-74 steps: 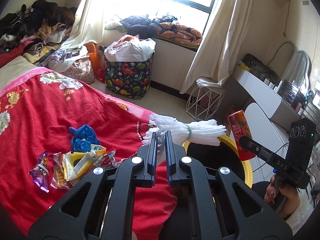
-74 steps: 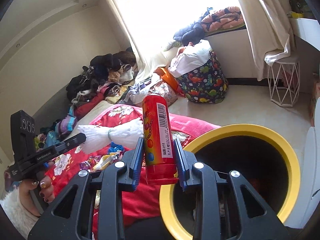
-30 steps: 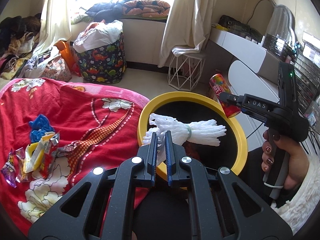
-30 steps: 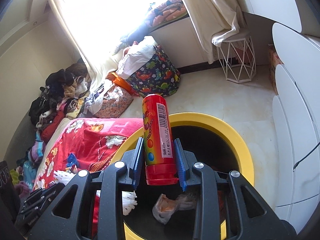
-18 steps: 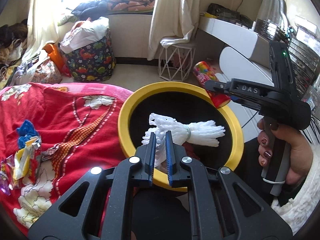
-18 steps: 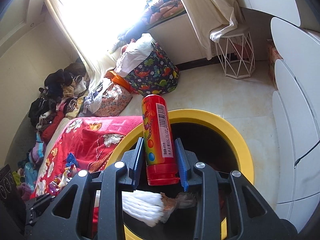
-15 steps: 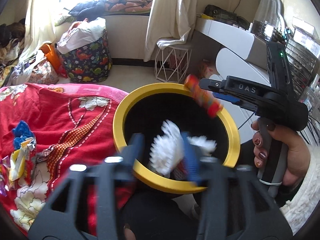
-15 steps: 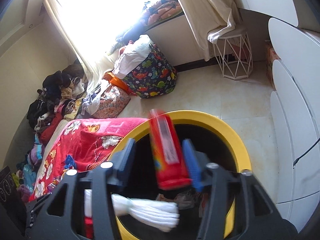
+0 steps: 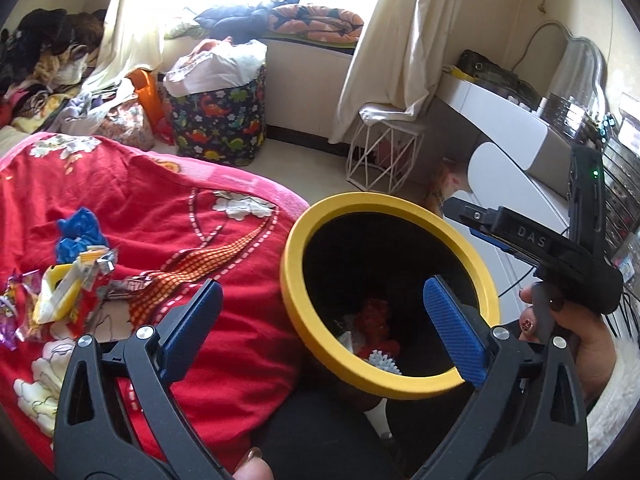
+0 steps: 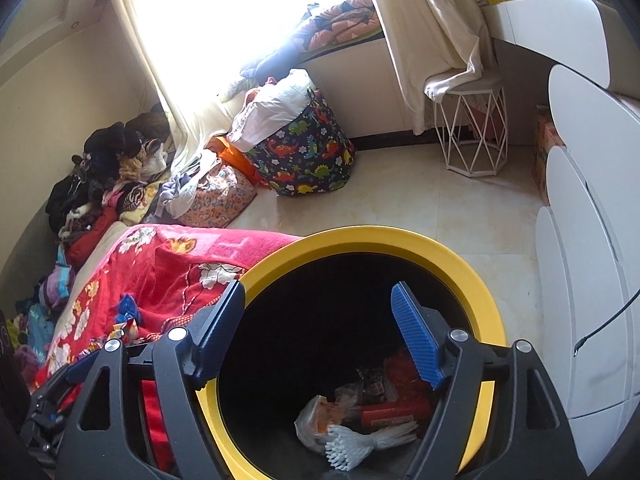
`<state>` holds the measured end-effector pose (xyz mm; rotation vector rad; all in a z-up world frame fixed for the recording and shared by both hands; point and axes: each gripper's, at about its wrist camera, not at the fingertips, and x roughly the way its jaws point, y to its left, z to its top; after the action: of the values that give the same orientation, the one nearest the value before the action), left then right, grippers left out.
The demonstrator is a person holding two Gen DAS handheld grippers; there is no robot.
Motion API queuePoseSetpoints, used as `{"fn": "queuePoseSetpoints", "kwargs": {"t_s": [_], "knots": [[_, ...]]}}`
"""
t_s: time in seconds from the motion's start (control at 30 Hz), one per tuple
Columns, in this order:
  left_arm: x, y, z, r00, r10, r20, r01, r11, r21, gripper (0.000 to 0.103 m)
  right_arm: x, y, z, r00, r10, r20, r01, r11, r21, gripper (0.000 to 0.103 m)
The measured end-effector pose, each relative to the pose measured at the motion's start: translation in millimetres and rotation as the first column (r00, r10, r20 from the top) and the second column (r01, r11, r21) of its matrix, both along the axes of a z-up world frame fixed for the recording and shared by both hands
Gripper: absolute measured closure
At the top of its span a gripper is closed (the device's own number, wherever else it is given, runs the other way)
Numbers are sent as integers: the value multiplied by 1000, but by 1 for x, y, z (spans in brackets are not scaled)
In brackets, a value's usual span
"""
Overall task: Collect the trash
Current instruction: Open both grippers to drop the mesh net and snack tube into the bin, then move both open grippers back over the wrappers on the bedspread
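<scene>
Blown-out window [image 10: 256, 8] glare, fisheye warp

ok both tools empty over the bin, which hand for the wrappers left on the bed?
Left, probably. The left tool hangs open beside the wrapper pile on the red blanket; the right tool is over the yellow-rimmed bin, farther away.

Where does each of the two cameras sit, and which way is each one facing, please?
Left wrist: on the left gripper, looking down past open jaws at the yellow-rimmed bin and red blanket; the right gripper and hand show.
Right wrist: on the right gripper, jaws open, looking into the bin at the white foam bundle and red tube.
Shared: bin, blanket, dinosaur-print basket.
</scene>
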<state>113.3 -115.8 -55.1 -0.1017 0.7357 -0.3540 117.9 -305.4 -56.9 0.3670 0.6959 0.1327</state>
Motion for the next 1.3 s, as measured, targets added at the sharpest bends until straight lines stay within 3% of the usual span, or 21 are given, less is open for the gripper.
{"fn": "queuePoseSetpoints", "kwargs": {"t_s": [0.8,1.3], "knots": [[-6,66,28,988,138,73,-138,990,-4,10,-17,43,25,982,110,152,-100,992,-72,22],[-15,104,42,967,211,141,-217,976,27,10,-26,79,36,965,189,182,-171,979,-111,18]]}}
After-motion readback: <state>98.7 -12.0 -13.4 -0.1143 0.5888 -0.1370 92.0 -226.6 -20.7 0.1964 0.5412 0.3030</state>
